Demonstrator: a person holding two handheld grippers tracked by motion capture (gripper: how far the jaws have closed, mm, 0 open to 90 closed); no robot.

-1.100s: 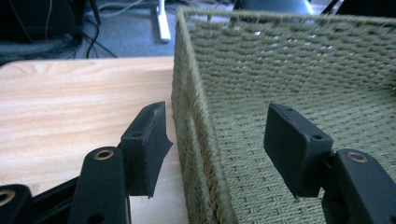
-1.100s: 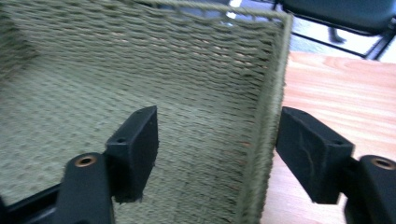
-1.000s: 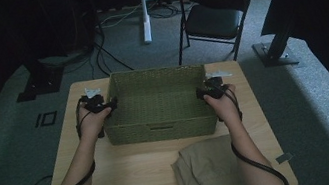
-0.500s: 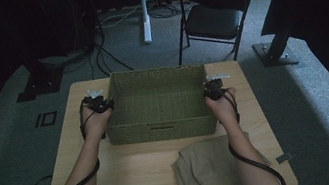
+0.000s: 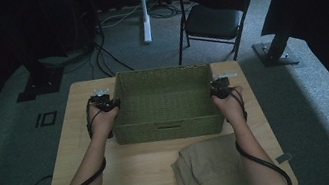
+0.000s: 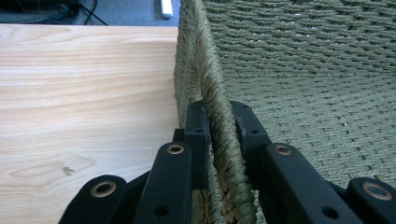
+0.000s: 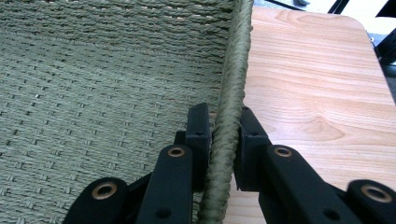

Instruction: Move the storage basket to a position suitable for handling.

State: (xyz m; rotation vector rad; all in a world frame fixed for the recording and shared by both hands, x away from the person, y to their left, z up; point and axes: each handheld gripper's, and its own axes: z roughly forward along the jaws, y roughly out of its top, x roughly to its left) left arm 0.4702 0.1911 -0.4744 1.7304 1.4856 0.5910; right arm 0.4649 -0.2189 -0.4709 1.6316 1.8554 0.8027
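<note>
A rectangular basket woven of olive-green cord (image 5: 167, 103) sits on the far half of a pale wooden table (image 5: 131, 179), its long axis running left to right across the person's front; it stands empty. The left gripper (image 5: 109, 104) is clamped on the rope-twisted rim of the basket's left short wall; in the left gripper view that rim (image 6: 215, 121) stands upright between the two black jaws, one jaw outside over the table and one inside over the woven floor, both pressing on it. The right gripper (image 5: 218, 88) mirrors this on the right short wall; in the right gripper view the rim (image 7: 229, 116) is pinched the same way, the basket's inside to one side and the bare wood (image 7: 308, 93) to the other. So the basket lies straight between the two hands, each equally near its own end; any lift or slide would probably need both hands to move together to keep the basket level. A folded khaki-beige cloth garment (image 5: 210, 168) lies on the table's near edge, just in front of the basket's right half, close beside the right forearm.
</note>
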